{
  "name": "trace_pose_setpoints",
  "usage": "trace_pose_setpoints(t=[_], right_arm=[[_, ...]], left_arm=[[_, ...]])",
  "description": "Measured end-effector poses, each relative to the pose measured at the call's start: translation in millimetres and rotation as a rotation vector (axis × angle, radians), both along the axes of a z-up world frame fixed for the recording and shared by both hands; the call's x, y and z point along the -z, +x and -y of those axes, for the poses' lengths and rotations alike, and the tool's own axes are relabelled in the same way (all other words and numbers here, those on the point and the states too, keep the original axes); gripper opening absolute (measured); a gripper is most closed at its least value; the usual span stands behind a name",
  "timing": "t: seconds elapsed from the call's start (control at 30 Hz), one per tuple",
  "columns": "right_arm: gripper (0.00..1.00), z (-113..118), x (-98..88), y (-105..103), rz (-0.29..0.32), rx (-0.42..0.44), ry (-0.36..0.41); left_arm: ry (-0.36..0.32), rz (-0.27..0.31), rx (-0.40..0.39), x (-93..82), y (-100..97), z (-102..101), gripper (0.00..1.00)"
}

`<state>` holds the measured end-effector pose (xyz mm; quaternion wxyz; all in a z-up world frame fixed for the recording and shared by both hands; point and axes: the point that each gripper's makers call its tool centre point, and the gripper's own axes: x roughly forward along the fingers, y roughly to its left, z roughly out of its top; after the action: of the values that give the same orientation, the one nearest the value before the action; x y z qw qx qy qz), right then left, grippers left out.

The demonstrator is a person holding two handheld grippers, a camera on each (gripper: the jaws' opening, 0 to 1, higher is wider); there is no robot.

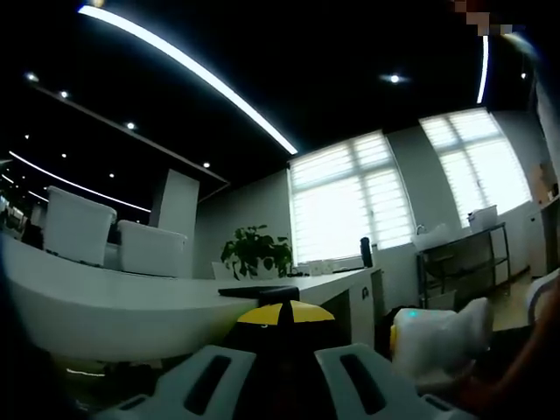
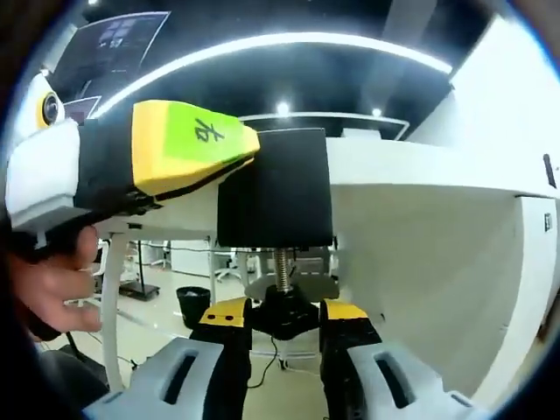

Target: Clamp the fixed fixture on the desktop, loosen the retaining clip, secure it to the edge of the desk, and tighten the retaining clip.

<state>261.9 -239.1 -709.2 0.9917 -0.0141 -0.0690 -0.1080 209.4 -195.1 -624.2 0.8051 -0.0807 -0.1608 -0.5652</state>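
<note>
desk edge (image 2: 420, 188), clamp (image 2: 273, 188), r gripper (image 2: 282, 325) on screw knob (image 2: 284, 308)

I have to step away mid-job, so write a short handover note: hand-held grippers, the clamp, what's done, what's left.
Left hand-held gripper: its yellow-tipped jaws rest on the black clamp fixture, steadying it against the edge of the white desk.
Right hand-held gripper: jaws closed on the black knob below the threaded screw.
Done: fixture is placed on the desk edge.
Left: whether the pad under the desk is tight cannot be told; probably keep turning the knob to tighten, then release both.
</note>
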Motion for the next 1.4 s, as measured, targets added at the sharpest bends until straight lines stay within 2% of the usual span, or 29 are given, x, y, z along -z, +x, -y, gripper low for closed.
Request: trace_pose_setpoints(t=[0.07,0.1,0.3,0.43,0.6,0.63,0.77,0.83,0.9,0.97,1.07,1.17,1.23,1.3,1.4], right_arm=[[0.28,0,-0.1,2,-0.002,-0.003,-0.001],[0.29,1,0.7,9,-0.005,-0.007,0.0],[0.28,-1,1.2,9,-0.009,-0.063,-0.015],[0.28,-6,0.1,14,0.021,-0.23,0.003],[0.29,-13,-1.2,22,0.015,-0.468,-0.116],[0.29,-17,-1.1,20,0.014,-0.54,-0.122],[0.29,-28,1.4,24,0.014,-0.767,-0.05],[0.28,-35,2.9,23,0.006,-0.85,-0.015],[0.28,-40,3.5,24,-0.004,-0.895,-0.028],[0.27,-43,5.3,26,-0.023,-0.916,-0.086],[0.27,-43,6.0,26,-0.039,-0.926,-0.112],[0.28,-39,6.6,24,-0.04,-0.917,-0.113],[0.28,-39,7.4,21,-0.041,-0.895,-0.071],[0.32,-32,13.8,22,-0.066,-0.829,-0.005],[0.44,-16,22.0,22,-0.061,-0.69,0.007]], left_arm=[[-0.001,-0.001,0.002,0.1,-0.1,0,0.03],[-0.001,-0.001,0.002,0.2,-0.2,0,0.03],[-0.001,-0.002,0.0,0.5,-0.9,-1,0.03],[-0.003,-0.01,0.001,0.5,-1.0,-1,0.03],[-0.001,-0.009,0.006,0.9,-1.5,-1,0.03],[-0.001,-0.009,0.008,0.9,-1.6,-1,0.03],[0.0,-0.008,0.004,0.7,-2.5,0,0.03],[0.002,-0.005,0.003,0.6,-1.8,2,0.03],[-0.001,-0.007,0.006,0.6,-1.6,2,0.03],[-0.004,-0.009,0.008,0.3,-1.4,2,0.03],[-0.008,-0.013,0.013,0.2,-1.5,1,0.03],[-0.008,-0.013,0.013,0.3,-1.8,2,0.03],[-0.009,-0.012,0.013,0.3,-1.8,2,0.03],[-0.01,-0.013,0.013,0.2,-1.7,2,0.03],[-0.007,-0.01,0.009,0.6,-1.8,1,0.03]])
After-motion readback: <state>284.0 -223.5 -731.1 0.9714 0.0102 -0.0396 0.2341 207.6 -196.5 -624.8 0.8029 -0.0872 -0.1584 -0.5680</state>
